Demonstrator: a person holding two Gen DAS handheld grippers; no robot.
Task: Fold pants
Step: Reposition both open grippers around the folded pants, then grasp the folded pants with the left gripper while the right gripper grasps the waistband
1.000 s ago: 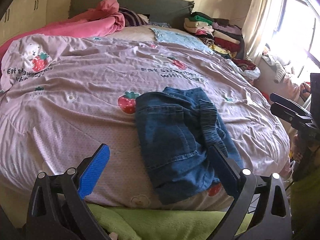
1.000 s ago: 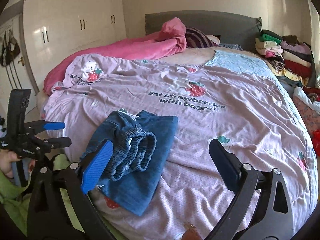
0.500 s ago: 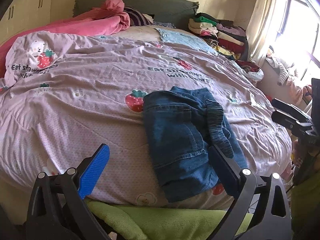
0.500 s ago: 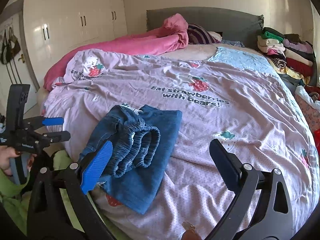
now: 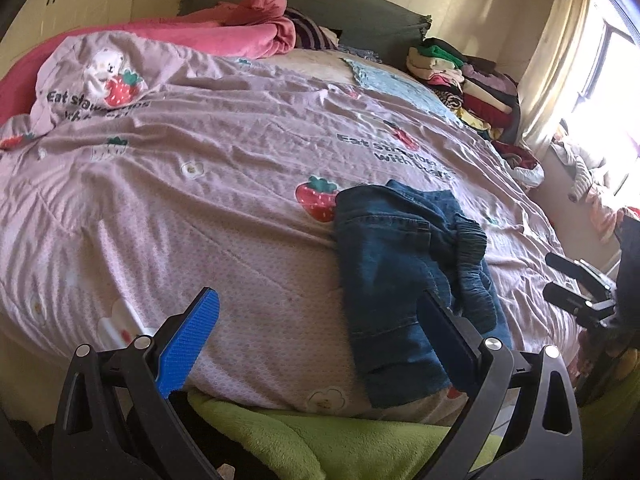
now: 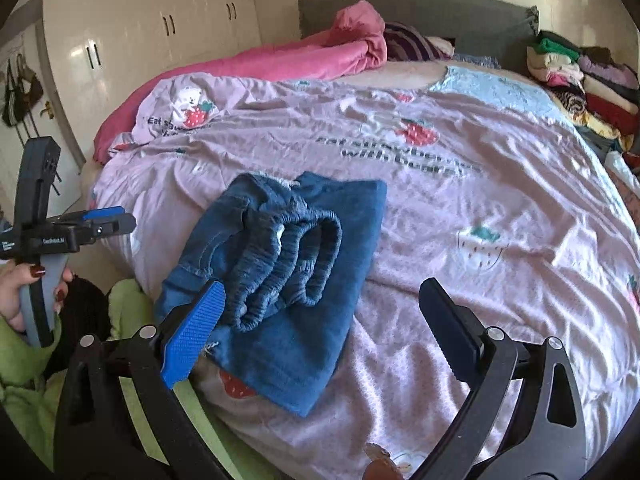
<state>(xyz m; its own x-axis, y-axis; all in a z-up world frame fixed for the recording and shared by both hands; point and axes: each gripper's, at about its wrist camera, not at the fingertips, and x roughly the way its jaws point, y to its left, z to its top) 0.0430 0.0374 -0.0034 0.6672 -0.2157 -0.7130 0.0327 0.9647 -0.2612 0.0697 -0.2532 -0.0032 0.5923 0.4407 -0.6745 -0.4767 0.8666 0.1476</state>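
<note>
Jeans (image 5: pixel 404 280) are down in a folded bundle at the near edge of the bed, on the strawberry-print duvet (image 5: pixel 200 184), with the bottom end drooping a bit over the edge. The elastic waistband (image 6: pixel 296 264) is bunched on top in loops, so it's folded but not exactly tidy.

What's changed over the last second: not the jeans, they sit the same. It's me. Both grippers have drifted a little and the view has slid over the bed, with nothing in either one. My left gripper (image 5: pixel 320 336) has its fingers spread wide and empty, hanging off the near edge. My right gripper (image 6: pixel 320 328) is the same, wide apart, its blue pad (image 6: pixel 194 336) just beside the waistband but not clamped on it.

So I reckon the folding itself is basically done and I'm backing off. If anything's left, it's flattening that waistband lump or nudging the bundle further from the edge.
</note>
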